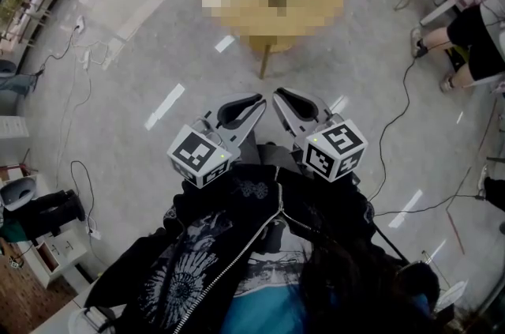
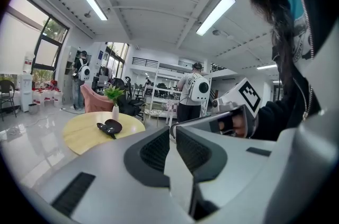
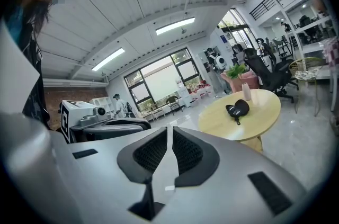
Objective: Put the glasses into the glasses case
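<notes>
A round yellow table (image 3: pixel 259 114) stands across the room, and on it lies a black glasses case (image 3: pixel 241 106) hinged open. The dark glasses (image 2: pixel 104 127) lie against the case (image 2: pixel 113 125); I cannot make out their shape. In the head view a mosaic patch covers the tabletop, and only the table (image 1: pixel 268 42) base shows clearly. My left gripper (image 1: pixel 257 99) and right gripper (image 1: pixel 277 93) are held side by side close to the person's chest, far from the table. Both point toward it. Each has its jaws together with nothing between them.
A small white vase (image 2: pixel 115 110) with a green plant stands on the table behind the case. Cables (image 1: pixel 394 127) trail over the grey floor. A seated person (image 1: pixel 473 28) is at the right. Chairs, shelves and standing people fill the room's far side.
</notes>
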`<state>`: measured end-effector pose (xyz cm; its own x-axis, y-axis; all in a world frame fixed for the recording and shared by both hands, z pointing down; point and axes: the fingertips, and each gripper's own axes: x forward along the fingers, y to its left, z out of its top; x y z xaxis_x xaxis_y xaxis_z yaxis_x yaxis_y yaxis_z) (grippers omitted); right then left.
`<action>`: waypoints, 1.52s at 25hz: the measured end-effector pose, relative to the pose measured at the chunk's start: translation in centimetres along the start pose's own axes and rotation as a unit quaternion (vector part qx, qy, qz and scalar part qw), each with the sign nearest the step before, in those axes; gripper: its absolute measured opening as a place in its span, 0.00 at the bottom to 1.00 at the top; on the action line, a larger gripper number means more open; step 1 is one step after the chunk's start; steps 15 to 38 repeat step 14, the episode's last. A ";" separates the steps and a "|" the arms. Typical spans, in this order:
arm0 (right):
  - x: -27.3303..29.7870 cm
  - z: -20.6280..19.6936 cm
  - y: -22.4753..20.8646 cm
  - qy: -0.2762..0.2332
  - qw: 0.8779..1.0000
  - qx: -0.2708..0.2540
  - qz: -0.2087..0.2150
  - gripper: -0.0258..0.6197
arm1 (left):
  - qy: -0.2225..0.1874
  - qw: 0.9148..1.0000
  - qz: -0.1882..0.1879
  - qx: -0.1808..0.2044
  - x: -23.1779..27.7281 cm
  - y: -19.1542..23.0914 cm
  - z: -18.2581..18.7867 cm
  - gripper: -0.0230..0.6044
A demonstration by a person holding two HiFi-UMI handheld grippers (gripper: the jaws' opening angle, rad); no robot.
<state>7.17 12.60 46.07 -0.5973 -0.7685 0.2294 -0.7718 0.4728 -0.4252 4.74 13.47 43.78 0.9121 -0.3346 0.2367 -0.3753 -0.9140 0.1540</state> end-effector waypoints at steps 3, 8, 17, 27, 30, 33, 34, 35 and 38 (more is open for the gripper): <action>0.2 0.1 0.0 0.000 1.000 -0.004 -0.004 0.12 | -0.001 1.000 0.001 0.001 -0.1 0.4 0.1 0.10; 0.2 0.4 -0.4 -0.005 1.000 -0.005 -0.013 0.12 | 0.002 1.000 -0.005 0.003 0.2 0.4 0.2 0.10; 0.4 1.3 -0.5 -0.011 1.000 -0.013 -0.021 0.12 | 0.002 1.000 -0.005 0.007 0.2 0.8 0.7 0.10; 0.4 1.3 -0.5 -0.011 1.000 -0.013 -0.021 0.12 | 0.002 1.000 -0.005 0.007 0.2 0.8 0.7 0.10; 0.4 1.3 -0.5 -0.011 1.000 -0.013 -0.021 0.12 | 0.002 1.000 -0.005 0.007 0.2 0.8 0.7 0.10; 0.4 1.3 -0.5 -0.011 1.000 -0.013 -0.021 0.12 | 0.002 1.000 -0.005 0.007 0.2 0.8 0.7 0.10; 0.4 1.3 -0.5 -0.011 1.000 -0.013 -0.021 0.12 | 0.002 1.000 -0.005 0.007 0.2 0.8 0.7 0.10; 0.4 1.3 -0.5 -0.011 1.000 -0.013 -0.021 0.12 | 0.002 1.000 -0.005 0.007 0.2 0.8 0.7 0.10; 0.4 1.3 -0.5 -0.011 1.000 -0.013 -0.021 0.12 | 0.002 1.000 -0.005 0.007 0.2 0.8 0.7 0.10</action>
